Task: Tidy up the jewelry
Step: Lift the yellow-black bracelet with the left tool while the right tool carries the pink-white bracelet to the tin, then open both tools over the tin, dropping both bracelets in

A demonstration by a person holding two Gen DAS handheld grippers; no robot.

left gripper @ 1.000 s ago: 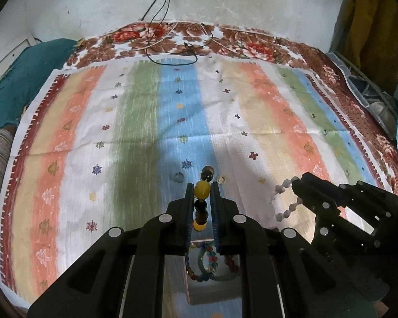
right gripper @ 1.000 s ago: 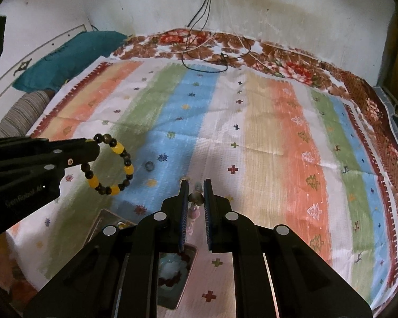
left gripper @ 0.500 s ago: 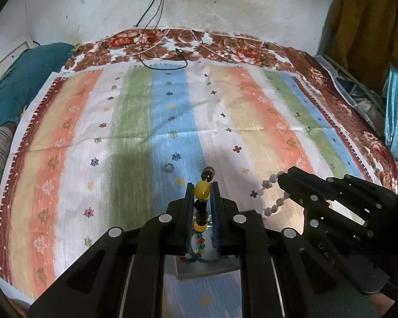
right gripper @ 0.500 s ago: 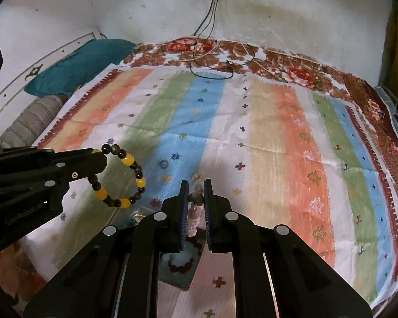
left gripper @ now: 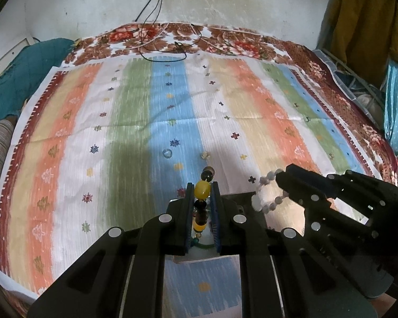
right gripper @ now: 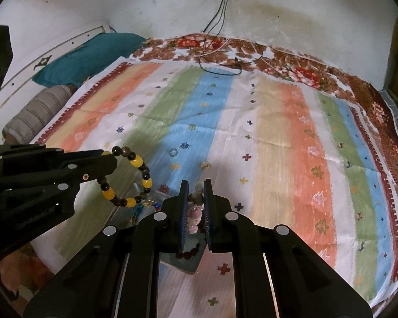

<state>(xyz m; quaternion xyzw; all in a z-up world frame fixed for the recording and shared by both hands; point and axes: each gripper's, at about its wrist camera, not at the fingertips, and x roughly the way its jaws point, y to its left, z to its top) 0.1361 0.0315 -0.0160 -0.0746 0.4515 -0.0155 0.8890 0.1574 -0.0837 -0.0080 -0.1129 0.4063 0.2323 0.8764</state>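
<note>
I hold both grippers above the jewelry tray (right gripper: 191, 265) at six o'clock — left gripper (left gripper: 202, 198) clenched on the yellow-and-dark bead bracelet (right gripper: 131, 176), right gripper (right gripper: 196, 198) clenched on the pale pink bead bracelet (left gripper: 265, 194), each loop dangling downward.

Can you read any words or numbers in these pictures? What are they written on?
Left gripper: a line of small pale lettering on its black side, too blurred to read.
Striped cloth: only woven stars, crosses and tree shapes, no letters or numbers.
Yellow and dark bead bracelet, pale bead bracelet, right gripper: no writing that I can see.
</note>
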